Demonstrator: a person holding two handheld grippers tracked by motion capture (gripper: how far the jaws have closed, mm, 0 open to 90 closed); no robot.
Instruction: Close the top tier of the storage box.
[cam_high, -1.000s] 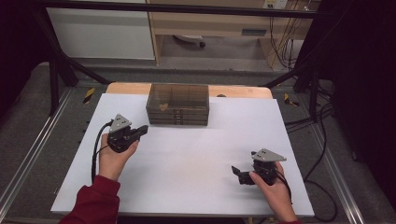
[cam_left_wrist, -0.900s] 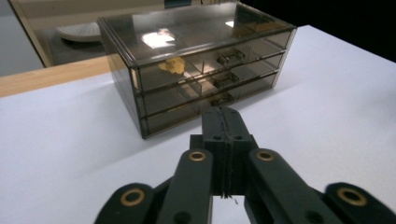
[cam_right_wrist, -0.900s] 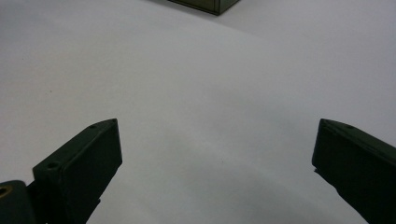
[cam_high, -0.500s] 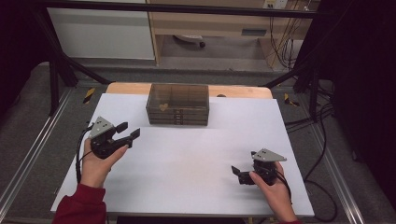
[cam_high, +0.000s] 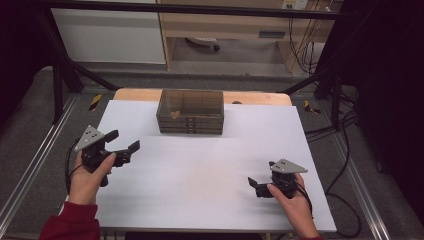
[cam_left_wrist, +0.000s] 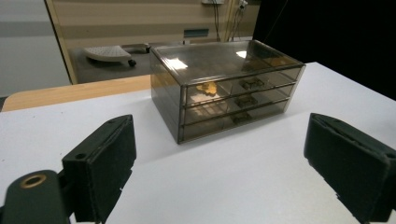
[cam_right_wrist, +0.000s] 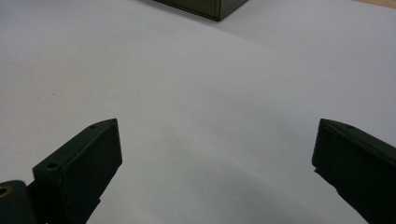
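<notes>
the smoky clear drawer box (cam_high: 190, 112) sits at the far middle of the white bench (cam_high: 210, 200), well apart from both claws. from the high view it reads as a low stack of three drawers, with a small tan heart-like piece (cam_high: 174, 115) showing through the lid on its left side.

the left claw (cam_high: 123, 142) is at the bench's left edge, held in the person's left hand (cam_high: 90, 175), aimed toward the box. its jaws have just been opening and now stand wide apart with nothing between them. the left gripper view adds what the high view cannot: the box (cam_left_wrist: 224, 86) seen from a low angle at one corner, its three drawer fronts each with a small dark handle, and the tan piece (cam_left_wrist: 207, 87) lying in the top drawer near that corner. behind the box, a wooden strip of tabletop (cam_left_wrist: 74, 91) runs along the bench's far edge. bare white surface lies between the two black pads (cam_left_wrist: 105, 163).

the right claw (cam_high: 254, 184) rests low near the bench's near right, in the right hand (cam_high: 295, 205). its own view shows the pads (cam_right_wrist: 84, 163) spread wide over plain white bench, empty, with just a dark corner of the box (cam_right_wrist: 210, 7) at the top edge.
</notes>
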